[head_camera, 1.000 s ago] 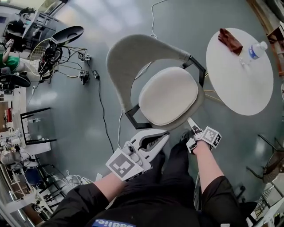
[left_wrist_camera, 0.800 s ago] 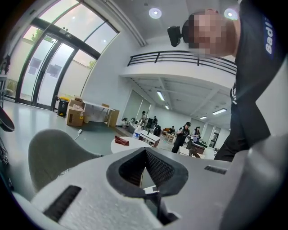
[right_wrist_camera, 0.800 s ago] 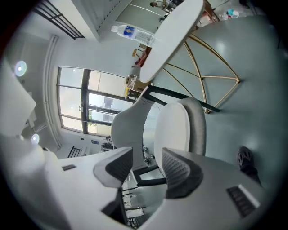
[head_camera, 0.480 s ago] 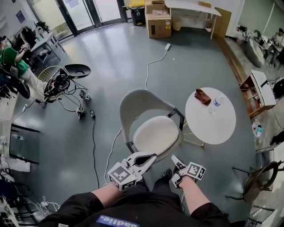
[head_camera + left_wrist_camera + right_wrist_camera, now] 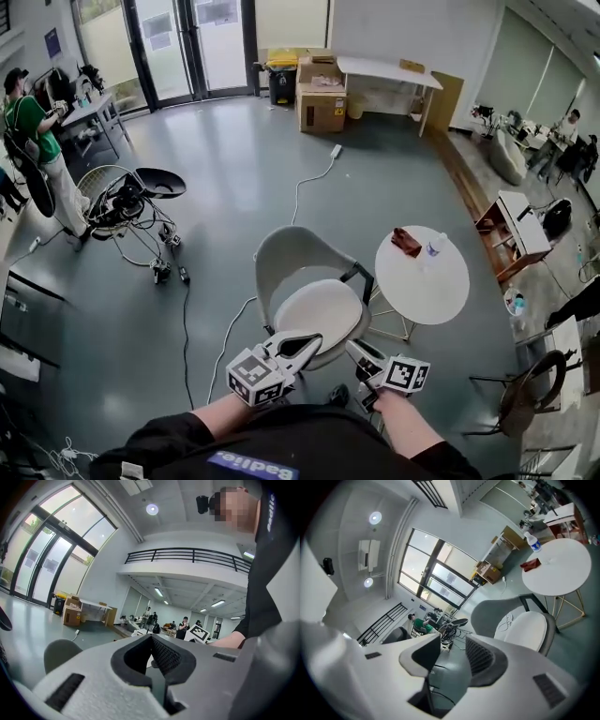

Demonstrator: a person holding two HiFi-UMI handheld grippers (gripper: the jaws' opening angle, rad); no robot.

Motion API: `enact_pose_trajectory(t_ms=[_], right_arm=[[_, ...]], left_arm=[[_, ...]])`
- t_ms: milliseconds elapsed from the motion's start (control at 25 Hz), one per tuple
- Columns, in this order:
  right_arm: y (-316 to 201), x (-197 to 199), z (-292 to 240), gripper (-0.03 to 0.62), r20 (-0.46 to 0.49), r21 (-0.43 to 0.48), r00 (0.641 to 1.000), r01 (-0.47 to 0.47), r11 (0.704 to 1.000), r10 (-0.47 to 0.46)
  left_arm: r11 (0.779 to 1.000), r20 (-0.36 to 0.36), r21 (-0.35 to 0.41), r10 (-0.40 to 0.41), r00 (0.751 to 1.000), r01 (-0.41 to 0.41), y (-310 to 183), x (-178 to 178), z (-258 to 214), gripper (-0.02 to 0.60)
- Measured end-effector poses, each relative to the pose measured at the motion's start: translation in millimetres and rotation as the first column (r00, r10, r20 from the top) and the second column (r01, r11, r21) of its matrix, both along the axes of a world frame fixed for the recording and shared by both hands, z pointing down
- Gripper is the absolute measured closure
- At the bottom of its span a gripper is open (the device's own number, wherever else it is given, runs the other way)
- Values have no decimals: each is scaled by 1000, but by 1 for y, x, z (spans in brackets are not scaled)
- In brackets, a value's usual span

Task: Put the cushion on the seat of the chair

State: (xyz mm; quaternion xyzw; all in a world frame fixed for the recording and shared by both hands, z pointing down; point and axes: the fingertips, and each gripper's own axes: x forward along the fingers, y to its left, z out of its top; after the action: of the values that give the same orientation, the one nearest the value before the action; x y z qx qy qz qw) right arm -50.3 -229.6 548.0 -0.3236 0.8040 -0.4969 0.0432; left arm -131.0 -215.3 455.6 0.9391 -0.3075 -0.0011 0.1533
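Observation:
A grey shell chair (image 5: 289,247) stands on the floor just ahead of me, with an off-white cushion (image 5: 316,310) lying flat on its seat. My left gripper (image 5: 313,341) hovers at the chair's near edge, open and holding nothing. My right gripper (image 5: 353,351) hangs beside it, above the seat's near right corner; its jaws are closing with nothing between them. In the right gripper view the cushion (image 5: 530,627) and chair back (image 5: 493,613) lie beyond the empty jaws (image 5: 452,651). The left gripper view shows only the chair back (image 5: 58,654).
A round white table (image 5: 429,298) stands right of the chair with a water bottle (image 5: 432,247) and a brown item (image 5: 406,241). A white cable (image 5: 228,333) runs across the floor. Tangled gear (image 5: 127,201), cardboard boxes (image 5: 321,105) and a person in green (image 5: 33,120) are farther off.
Both grippers have risen away from the chair, and the head view has pulled up and back, so more of the room shows. The cushion stays on the seat.

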Motion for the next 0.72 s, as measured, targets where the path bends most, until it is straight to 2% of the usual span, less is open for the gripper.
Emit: enact_pose_trajectory(t_ms=[320, 600, 720], right_arm=[[34, -40, -51, 477, -90, 191, 992, 101, 977, -85], [48, -54, -67, 536, -134, 304, 990, 71, 950, -31], [52, -60, -73, 546, -166, 366, 986, 77, 927, -16]], left_arm=[[995, -44, 27, 94, 995, -93, 34, -3, -11, 566], [991, -24, 34, 134, 991, -133, 44, -16, -1, 566], [987, -16, 39, 159, 987, -158, 52, -16, 2, 566]])
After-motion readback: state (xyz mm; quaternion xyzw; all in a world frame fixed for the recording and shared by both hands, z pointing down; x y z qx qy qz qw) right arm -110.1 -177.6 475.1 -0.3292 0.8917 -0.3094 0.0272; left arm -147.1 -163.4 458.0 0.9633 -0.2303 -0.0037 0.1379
